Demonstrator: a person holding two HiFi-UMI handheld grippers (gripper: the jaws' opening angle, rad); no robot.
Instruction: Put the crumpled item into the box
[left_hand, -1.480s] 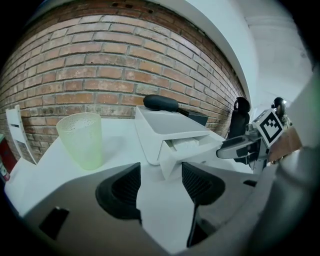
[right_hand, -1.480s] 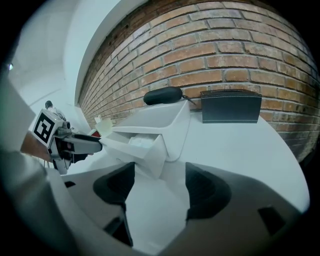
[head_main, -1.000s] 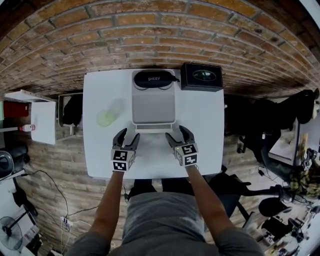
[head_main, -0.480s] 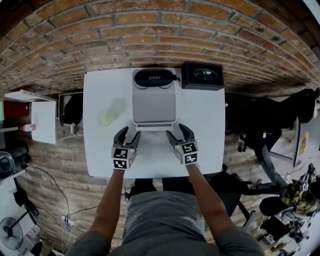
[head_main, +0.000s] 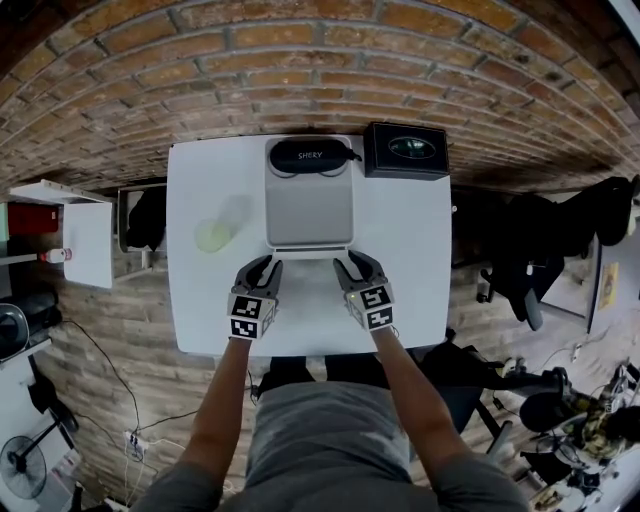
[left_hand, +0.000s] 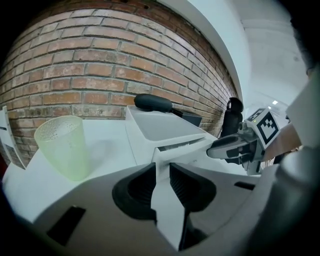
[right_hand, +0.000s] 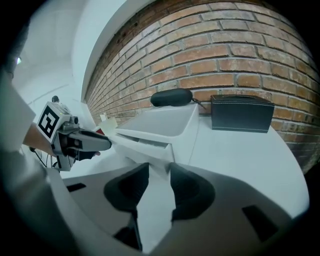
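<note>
A shallow white box (head_main: 310, 210) lies in the middle of the white table (head_main: 410, 250), its grey inside bare. My left gripper (head_main: 260, 270) and right gripper (head_main: 355, 266) sit side by side at its near edge, one toward each front corner. Both have just been closing their jaws, and each still shows a gap. In the left gripper view the box's front flap (left_hand: 180, 144) stands just past the jaws of the left gripper (left_hand: 161, 165), with nothing pressed between the pads. The right gripper (right_hand: 159, 167) points at the box's (right_hand: 165, 122) near corner in the same way.
A black glasses case (head_main: 310, 157) lies at the box's far end. A black box (head_main: 405, 151) stands at the far right corner, and a pale green plastic cup (head_main: 213, 235) stands left of the white box. A brick floor surrounds the table.
Both grippers' jaws have narrowed from wide apart to a small gap. The hands have hardly moved along the box's near edge.
</note>
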